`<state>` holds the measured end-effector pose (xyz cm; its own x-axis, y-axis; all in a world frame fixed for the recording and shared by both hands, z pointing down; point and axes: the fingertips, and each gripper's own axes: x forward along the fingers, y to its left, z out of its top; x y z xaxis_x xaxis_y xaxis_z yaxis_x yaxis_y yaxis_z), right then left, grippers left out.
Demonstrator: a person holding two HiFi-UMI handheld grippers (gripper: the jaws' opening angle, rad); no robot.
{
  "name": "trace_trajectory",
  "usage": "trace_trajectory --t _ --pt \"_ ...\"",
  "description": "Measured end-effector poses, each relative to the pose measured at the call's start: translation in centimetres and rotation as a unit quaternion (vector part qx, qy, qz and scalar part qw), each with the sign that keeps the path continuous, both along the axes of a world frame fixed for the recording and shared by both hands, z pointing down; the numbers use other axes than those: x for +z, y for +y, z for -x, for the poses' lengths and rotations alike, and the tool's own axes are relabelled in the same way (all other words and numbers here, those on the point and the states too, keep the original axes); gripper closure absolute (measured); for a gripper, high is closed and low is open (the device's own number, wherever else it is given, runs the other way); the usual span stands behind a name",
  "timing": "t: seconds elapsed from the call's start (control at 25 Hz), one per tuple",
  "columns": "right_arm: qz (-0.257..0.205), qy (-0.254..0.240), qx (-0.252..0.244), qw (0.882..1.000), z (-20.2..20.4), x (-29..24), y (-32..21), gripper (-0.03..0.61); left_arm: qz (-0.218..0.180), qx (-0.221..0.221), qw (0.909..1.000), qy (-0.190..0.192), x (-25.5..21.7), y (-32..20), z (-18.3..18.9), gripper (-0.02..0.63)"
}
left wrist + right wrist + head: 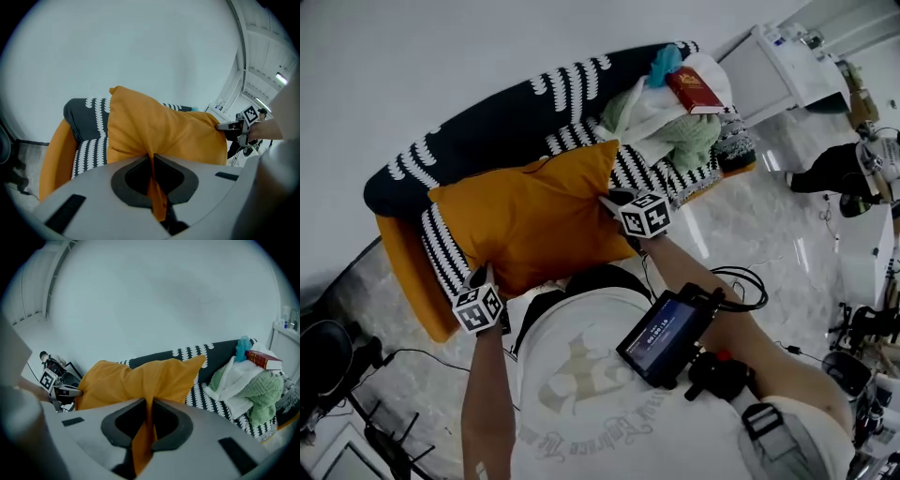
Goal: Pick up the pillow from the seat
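An orange pillow (530,216) is stretched between my two grippers over the black-and-white patterned seat of the sofa (450,253). My left gripper (478,277) is shut on the pillow's near left corner, and a fold of orange cloth (152,164) is pinched between its jaws. My right gripper (609,201) is shut on the right edge, with the fabric (149,404) squeezed flat in its jaws. Each gripper view shows the pillow (164,129) (140,376) rising ahead of the jaws and the other gripper at its far side. Whether the pillow's underside touches the seat is hidden.
A heap of green and white cloth (675,127) with a red book (694,91) on top fills the sofa's right end. A white cabinet (787,66) stands beyond it. Cables (741,281) lie on the marble floor, and a person (844,169) stands at the far right.
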<state>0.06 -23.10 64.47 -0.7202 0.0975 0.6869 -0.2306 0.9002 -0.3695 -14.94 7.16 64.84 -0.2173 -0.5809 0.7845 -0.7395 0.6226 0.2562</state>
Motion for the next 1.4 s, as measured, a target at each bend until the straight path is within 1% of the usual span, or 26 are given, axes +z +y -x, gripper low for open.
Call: trace_trajectory --t 0.28,0.48,0.6,0.76,0.92,1.16,1.4 --pt "-0.015 -0.039 -0.034 0.999 2.3 -2.1 0.9 0.528 -0.026 -0.027 0.9988 -0.031 -1.3 1.7 0.4 0.595" --pt "-0.026 -0.070 -0.045 0.996 3.5 -5.1 1.9 0.529 -0.044 -0.040 0.9969 -0.051 -3.8 3.3 0.2 0.595" --pt "-0.036 -0.090 -0.052 0.994 4.7 -7.1 2.3 0.531 -0.057 -0.052 0.9947 -0.068 -5.5 4.0 0.7 0.595" --pt "-0.048 -0.124 -0.063 0.989 6.7 -9.9 3.2 0.532 -0.077 -0.071 0.9900 -0.095 -8.0 5.3 1.9 0.595" --pt "-0.057 -0.157 -0.073 0.983 7.2 -12.8 4.2 0.535 -0.097 -0.081 0.9850 -0.118 -10.7 6.4 2.2 0.595" --pt "-0.073 -0.207 -0.100 0.970 8.0 -17.0 6.3 0.537 -0.129 -0.100 0.9724 -0.167 -14.8 8.8 2.6 0.595" --pt "-0.085 -0.242 -0.122 0.959 8.3 -20.3 7.7 0.537 -0.149 -0.118 0.9619 -0.197 -17.9 10.6 2.0 0.595"
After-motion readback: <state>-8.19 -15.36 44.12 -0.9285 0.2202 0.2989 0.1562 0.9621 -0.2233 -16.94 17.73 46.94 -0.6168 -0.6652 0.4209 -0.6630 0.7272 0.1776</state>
